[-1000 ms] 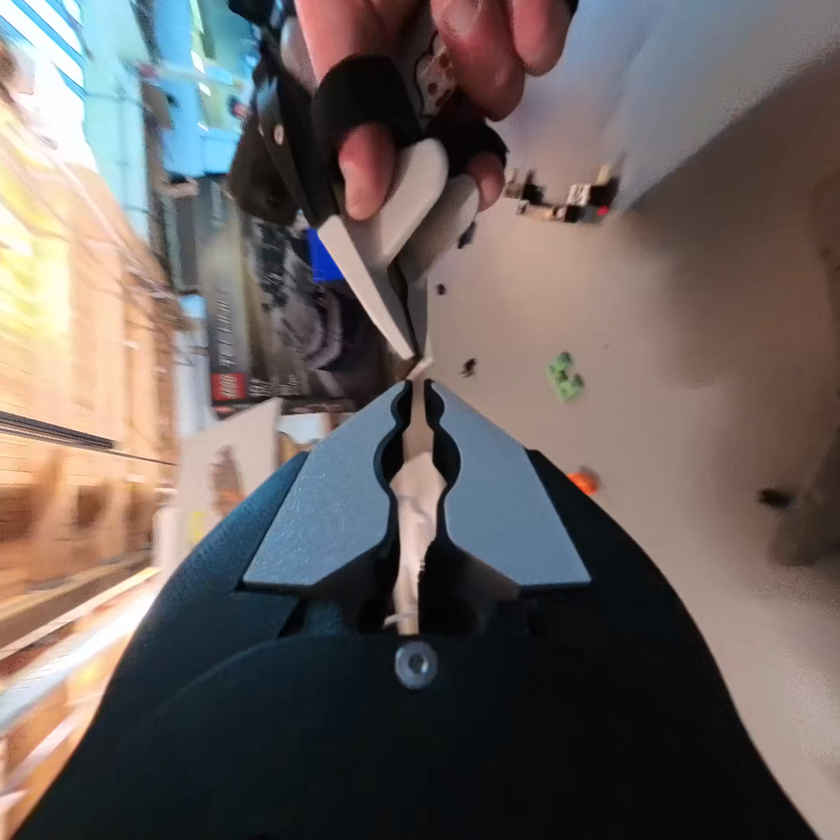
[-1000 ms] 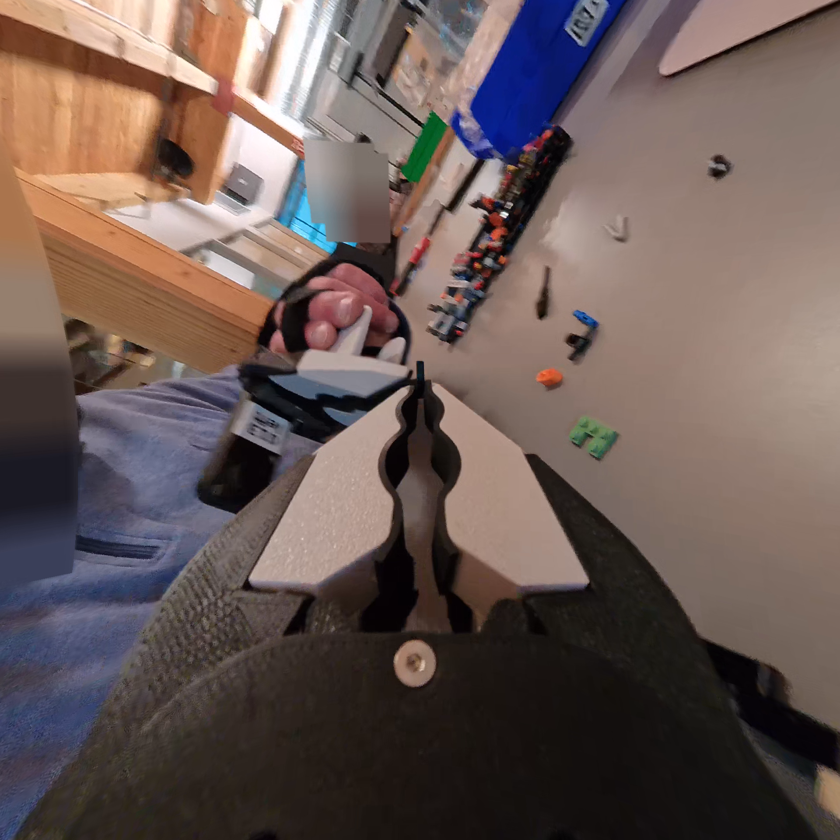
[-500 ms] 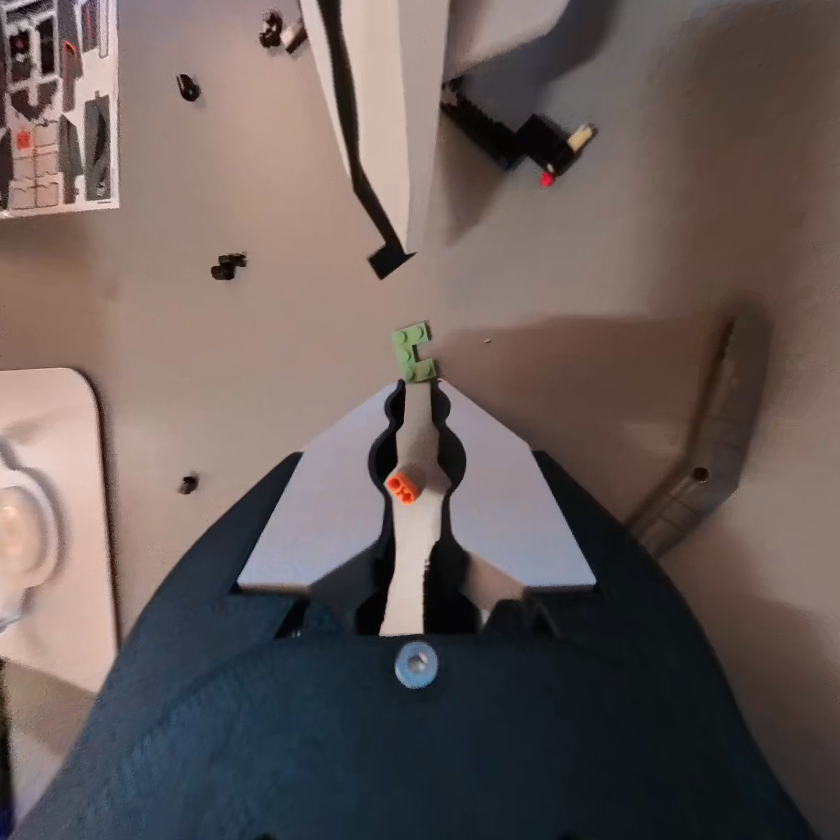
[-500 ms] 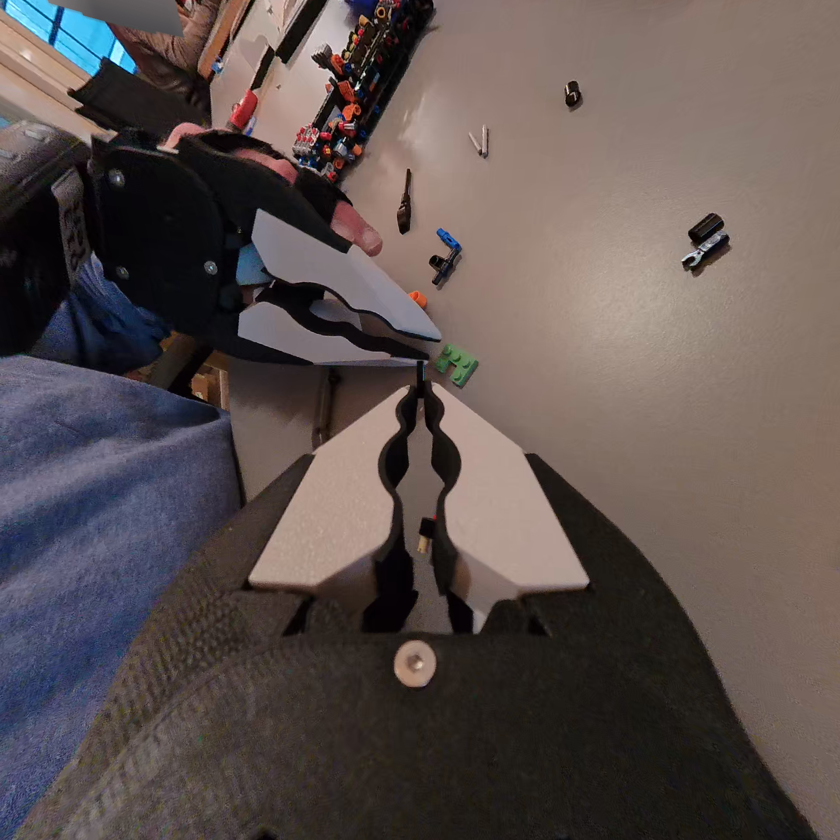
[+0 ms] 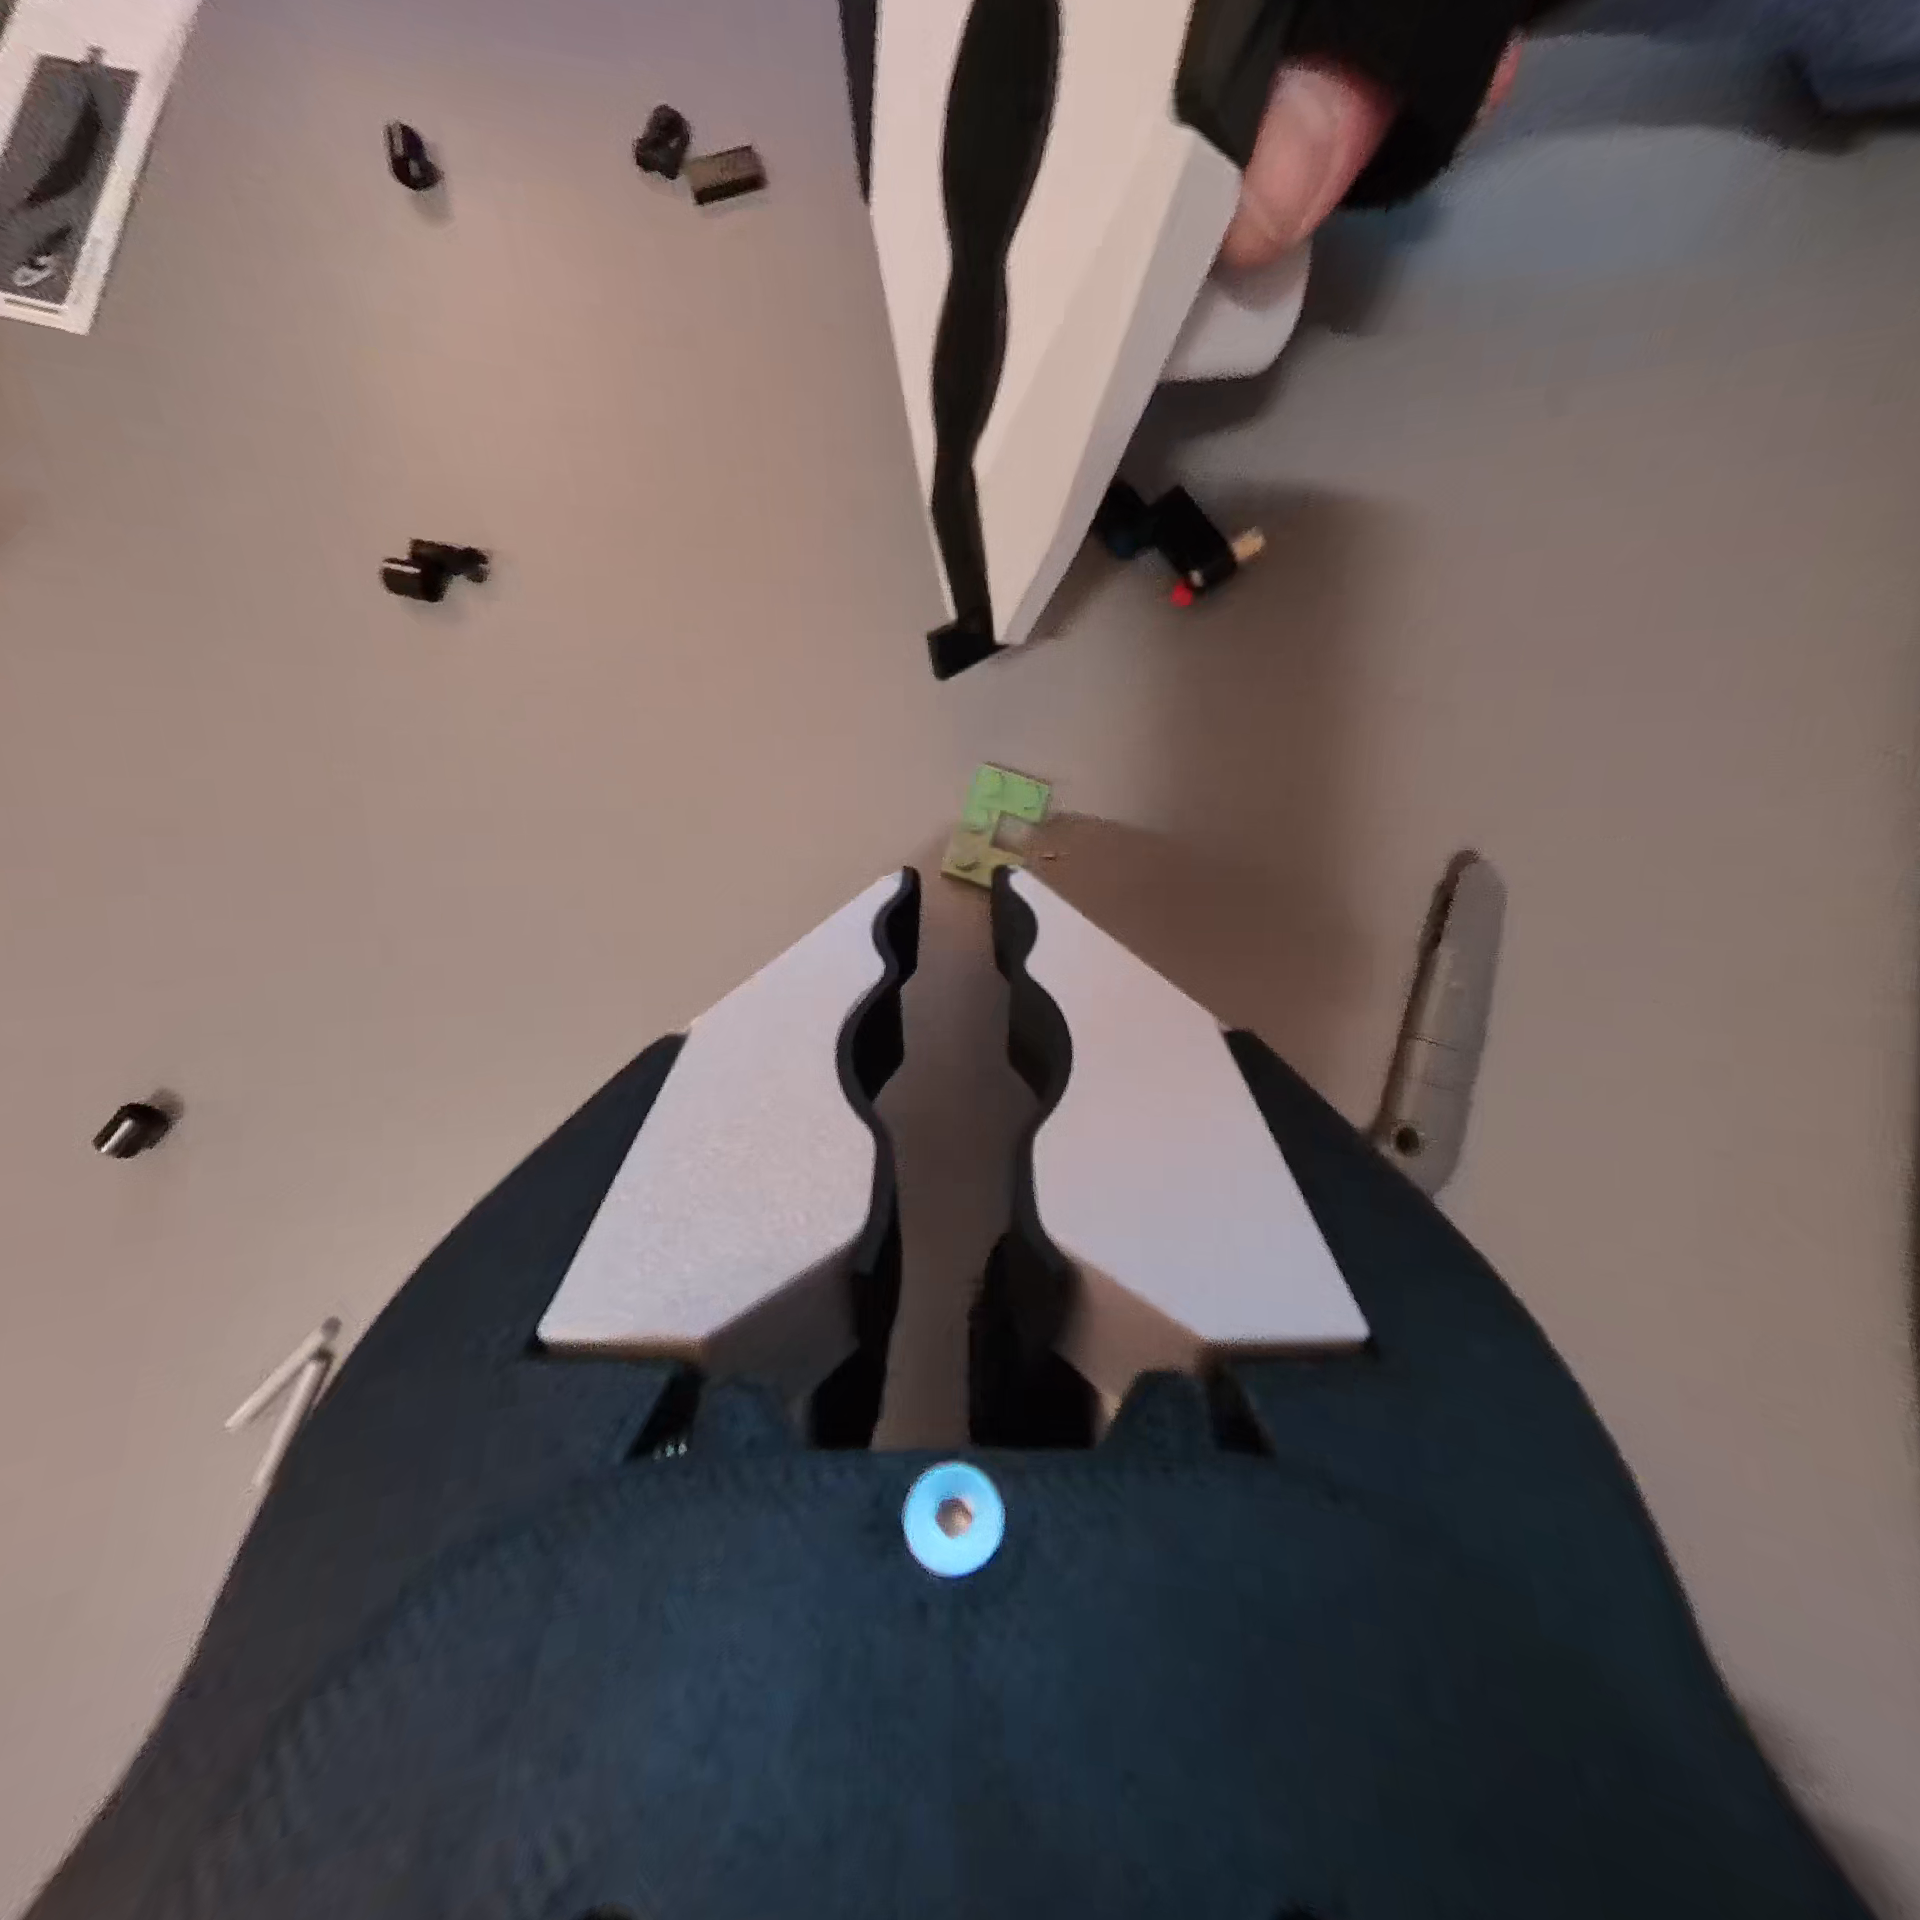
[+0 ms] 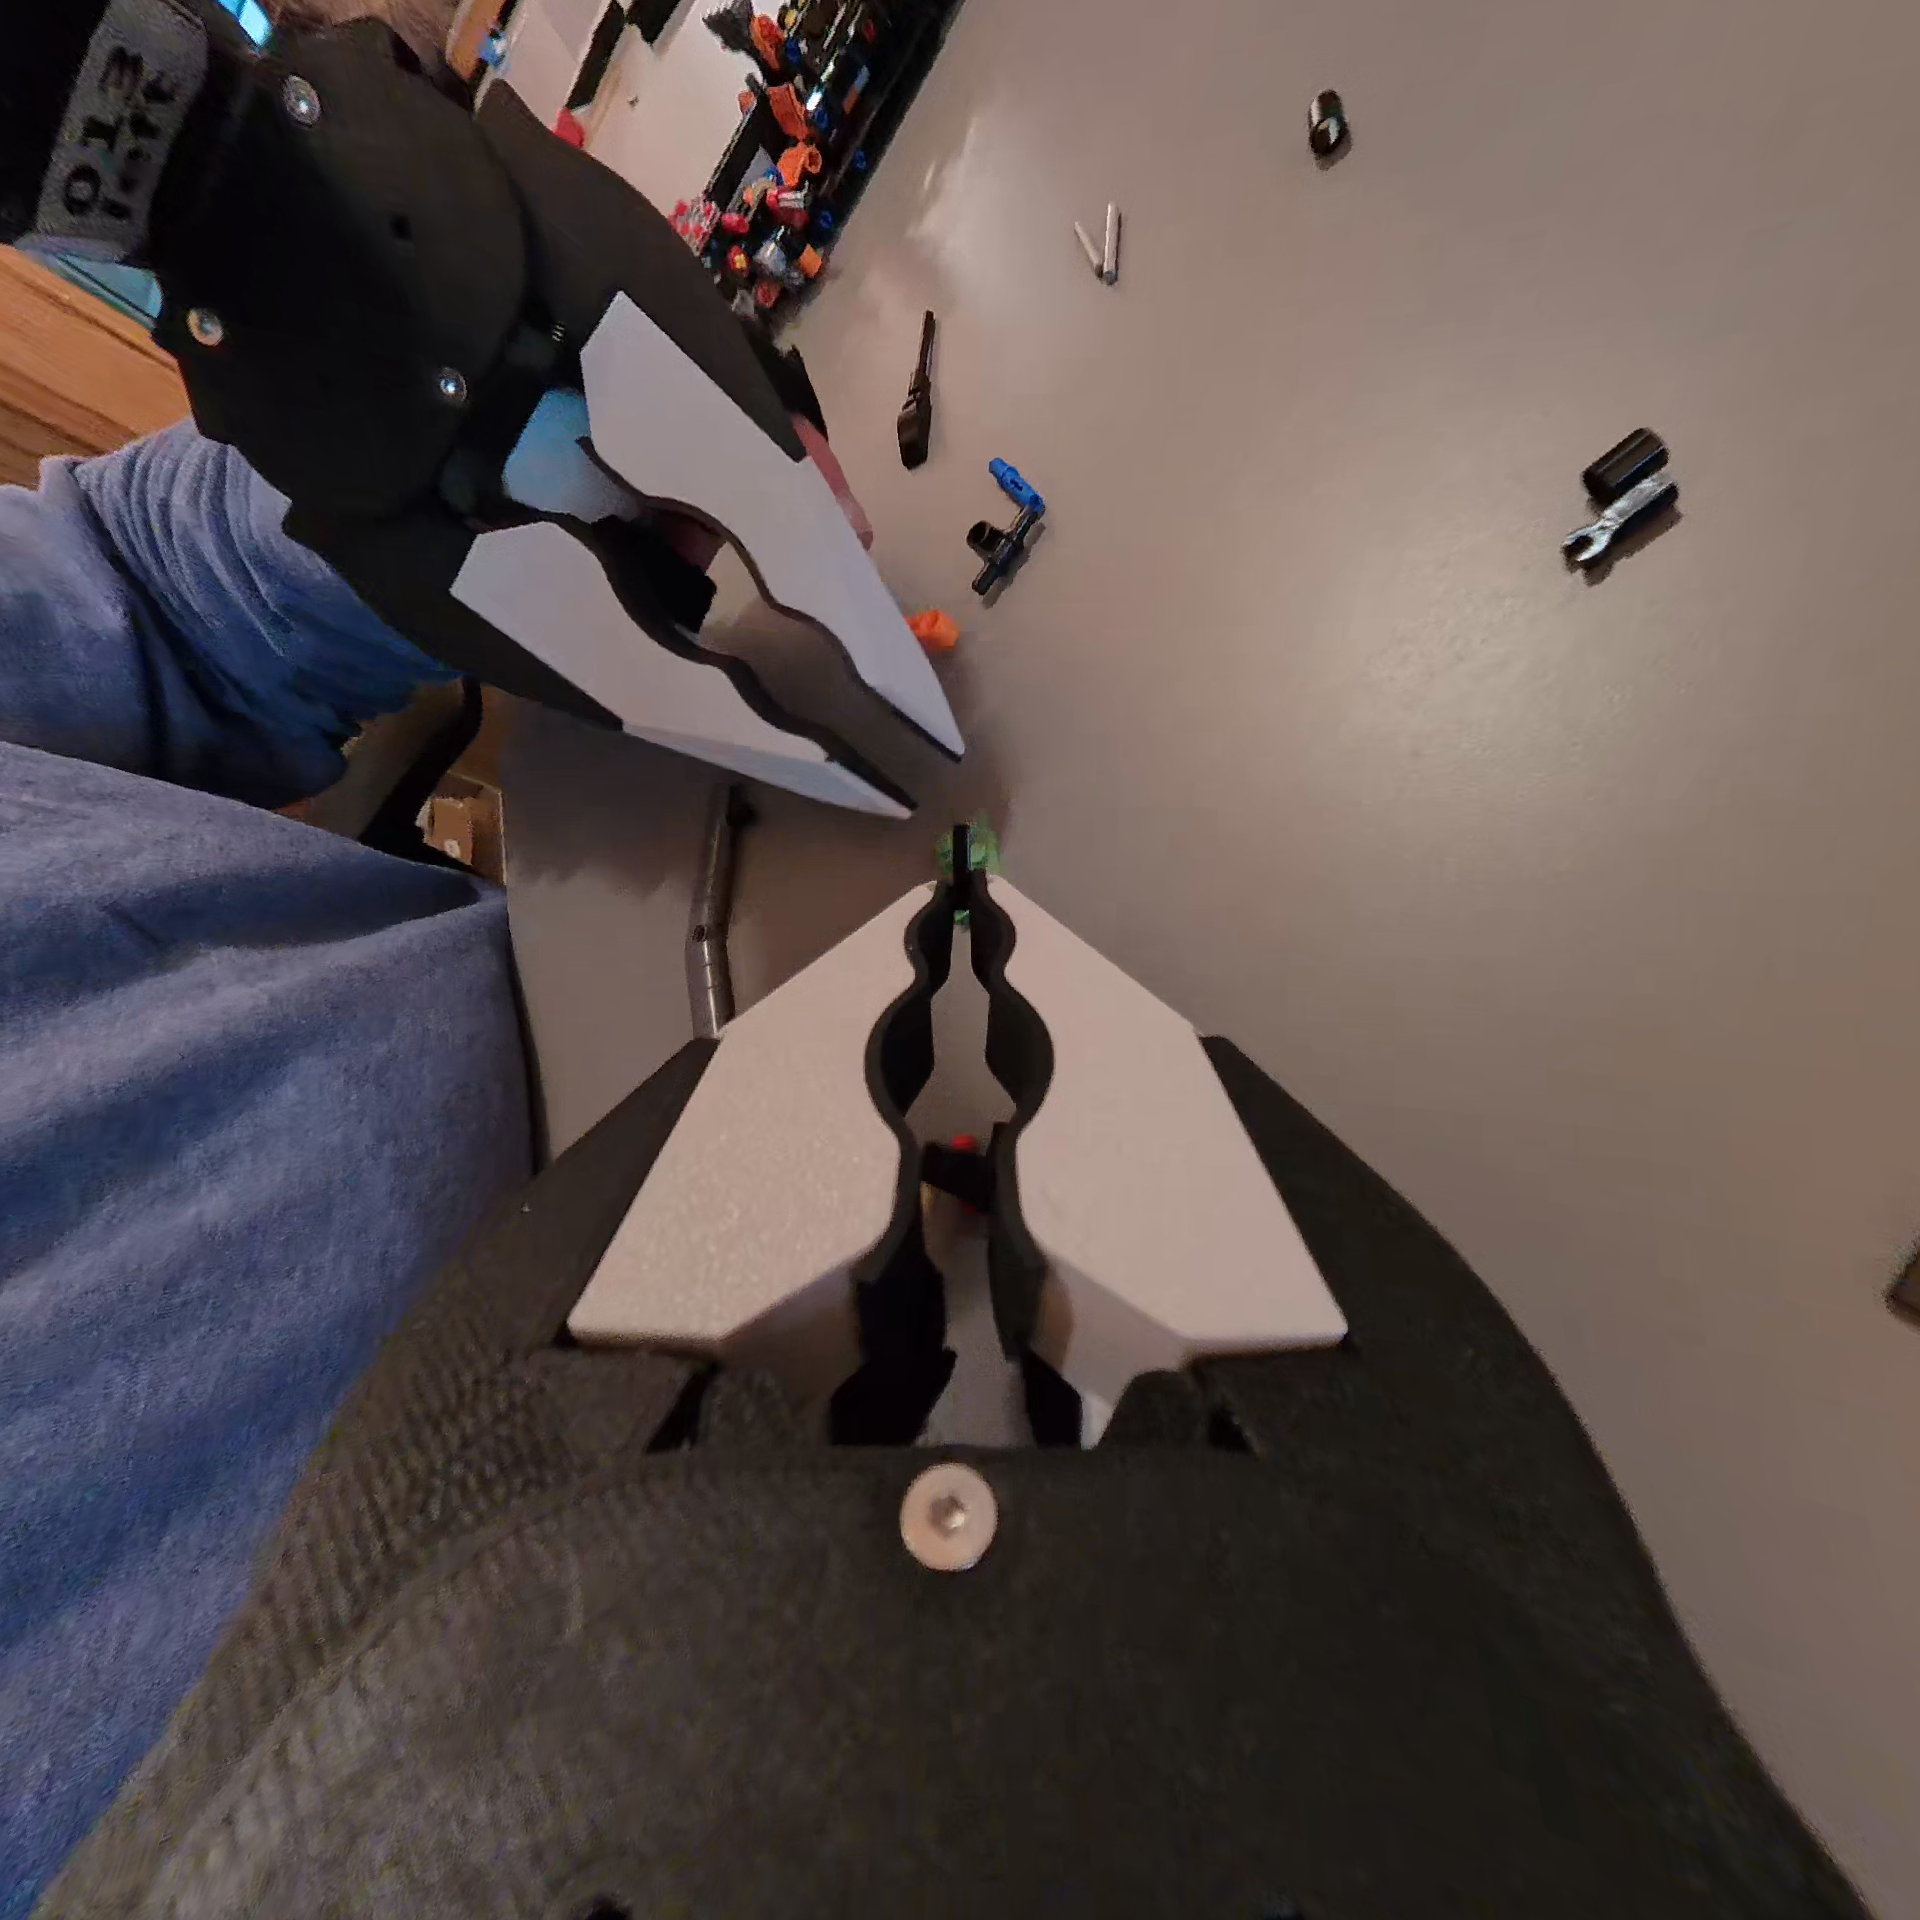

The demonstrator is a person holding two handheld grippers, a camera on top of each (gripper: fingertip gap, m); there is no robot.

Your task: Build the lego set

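Observation:
A light green plate (image 5: 1000, 821) lies on the grey table (image 5: 520, 831), just ahead of my left gripper (image 5: 954, 883). The left gripper is open by a narrow gap and empty. My right gripper (image 6: 961, 888) is shut on a small thin black piece (image 6: 963, 850) that sticks out past its tips. In the left wrist view the right gripper (image 5: 966, 639) reaches in from above with the black piece (image 5: 958, 655), a short way beyond the green plate. In the right wrist view the left gripper (image 6: 935, 779) points in from the upper left, and the green plate (image 6: 948, 854) shows blurred behind the black piece.
A black sub-assembly with red and tan pins (image 5: 1179, 540) lies beside the right gripper. A grey curved part (image 5: 1439, 1018) lies near the table edge. An orange piece (image 6: 932, 631), a black-and-blue connector (image 6: 1008, 525) and small black parts (image 5: 426, 566) are scattered. A sticker sheet (image 5: 52, 177) lies far left. Left tips to right tips: about 4 cm.
Both grippers came down from in the air to just above the table. The left gripper's jaws have parted and the orange piece no longer shows between them. The right gripper still holds the black piece.

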